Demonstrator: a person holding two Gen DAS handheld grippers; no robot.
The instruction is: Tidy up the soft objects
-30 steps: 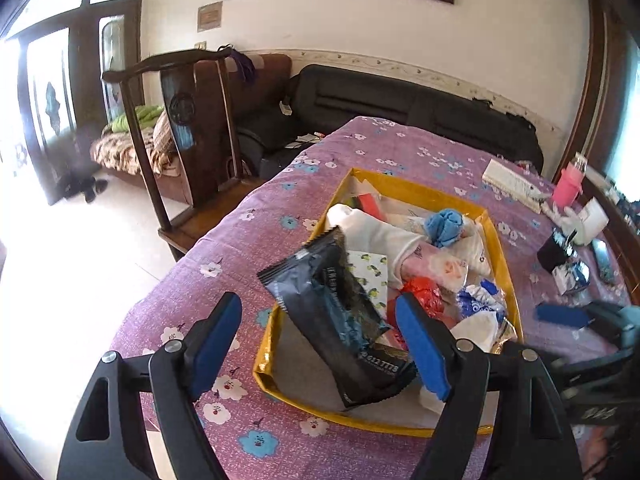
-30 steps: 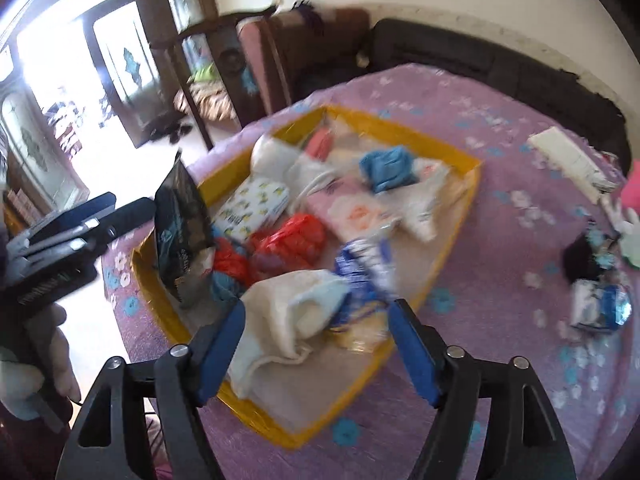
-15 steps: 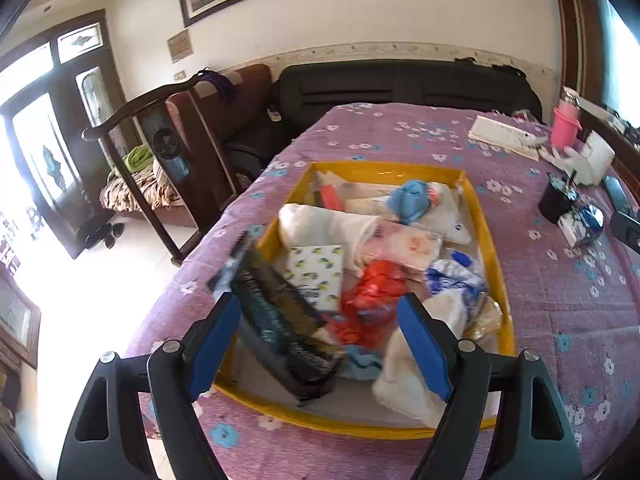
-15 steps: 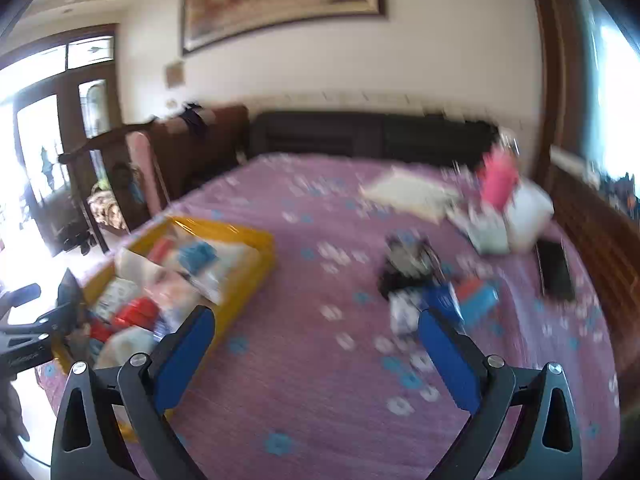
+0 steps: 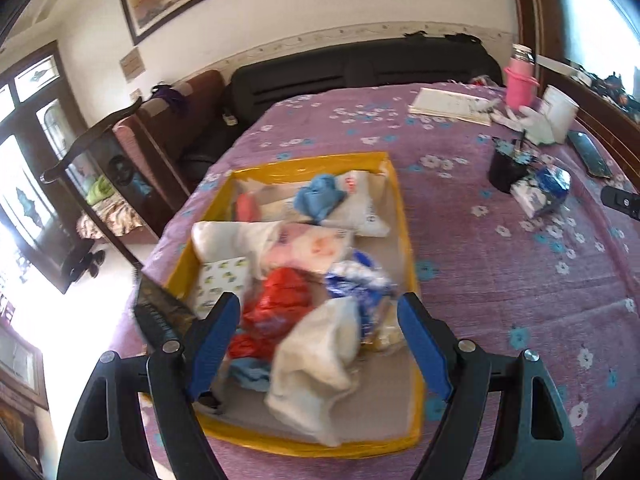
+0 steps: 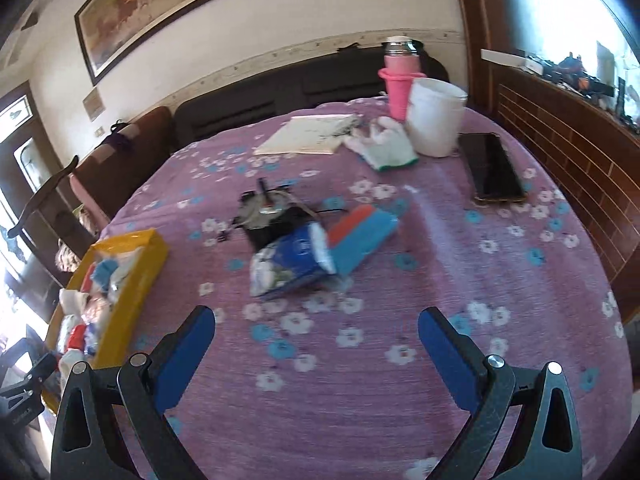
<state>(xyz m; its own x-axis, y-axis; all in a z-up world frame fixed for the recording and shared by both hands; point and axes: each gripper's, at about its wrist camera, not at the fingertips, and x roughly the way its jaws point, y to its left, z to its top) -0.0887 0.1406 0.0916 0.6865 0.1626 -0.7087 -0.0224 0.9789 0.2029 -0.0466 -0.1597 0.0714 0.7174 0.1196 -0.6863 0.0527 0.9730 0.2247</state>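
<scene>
On the purple flowered worktop (image 6: pixel 400 300), yellow cardboard tray (image 5: pixel 404 216) already heaped with soft packets, blue-and-white crinkly pouch (image 6: pixel 292 266) still outside, both hand-held grippers (image 5: pixel 318 344) (image 6: pixel 316 354) released, empty.

Left tongs (image 5: pixel 320 344) and right tongs (image 6: pixel 316 354) both agape, empty.

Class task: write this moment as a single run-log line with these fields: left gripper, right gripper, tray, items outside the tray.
left gripper: open, over tray | right gripper: open, empty | yellow tray: full of soft items | outside: blue-white packet, blue-orange pack
</scene>
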